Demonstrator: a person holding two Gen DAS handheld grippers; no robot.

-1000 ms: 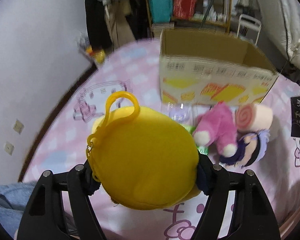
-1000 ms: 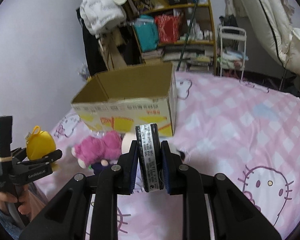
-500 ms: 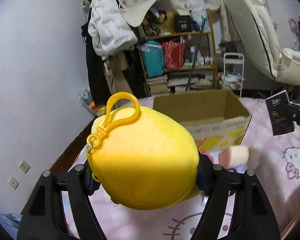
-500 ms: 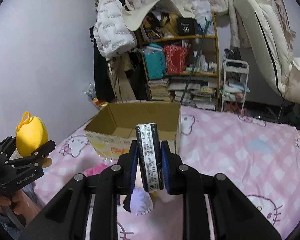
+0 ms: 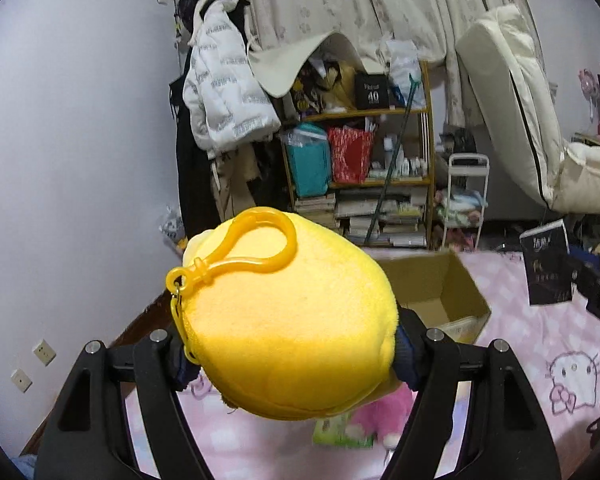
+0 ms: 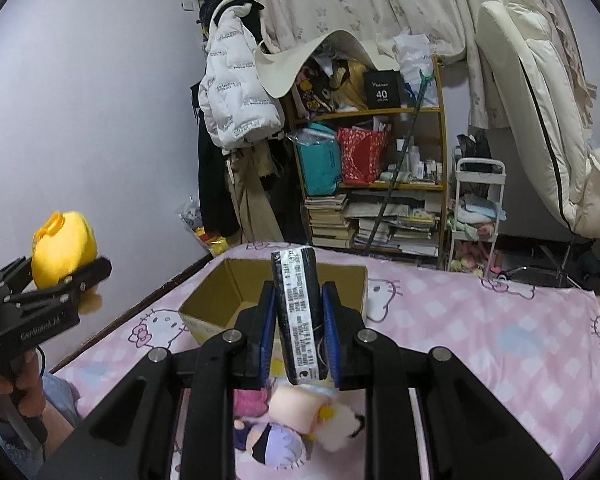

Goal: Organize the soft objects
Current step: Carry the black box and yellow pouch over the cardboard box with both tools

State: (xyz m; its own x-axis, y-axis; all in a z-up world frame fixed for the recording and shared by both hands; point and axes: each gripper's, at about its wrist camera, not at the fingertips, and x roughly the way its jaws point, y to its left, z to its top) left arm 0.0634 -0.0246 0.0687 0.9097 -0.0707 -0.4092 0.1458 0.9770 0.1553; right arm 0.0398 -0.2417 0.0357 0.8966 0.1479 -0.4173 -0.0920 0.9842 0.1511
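Observation:
My left gripper [image 5: 288, 344] is shut on a round yellow plush [image 5: 288, 320] with a yellow plastic clip, held high above the bed; both show in the right wrist view [image 6: 62, 246] at far left. My right gripper [image 6: 298, 324] is shut on a flat black packet [image 6: 300, 316] with a white label, raised above the bed. An open cardboard box [image 6: 228, 304] [image 5: 444, 292] stands on the pink bed beyond both. A pink plush [image 5: 380, 416], a purple-haired doll [image 6: 276, 444] and a peach roll plush [image 6: 296, 404] lie below the grippers.
The bed has a pink Hello Kitty sheet [image 6: 480, 344]. A cluttered shelf [image 6: 376, 184], a hanging white jacket [image 6: 236, 96] and a white cart [image 6: 476, 216] stand behind it. A green packet [image 5: 332, 432] lies beside the pink plush.
Both grippers have risen and tilted up with their loads. The box and the toys have dropped lower in both views, and more of the room shows.

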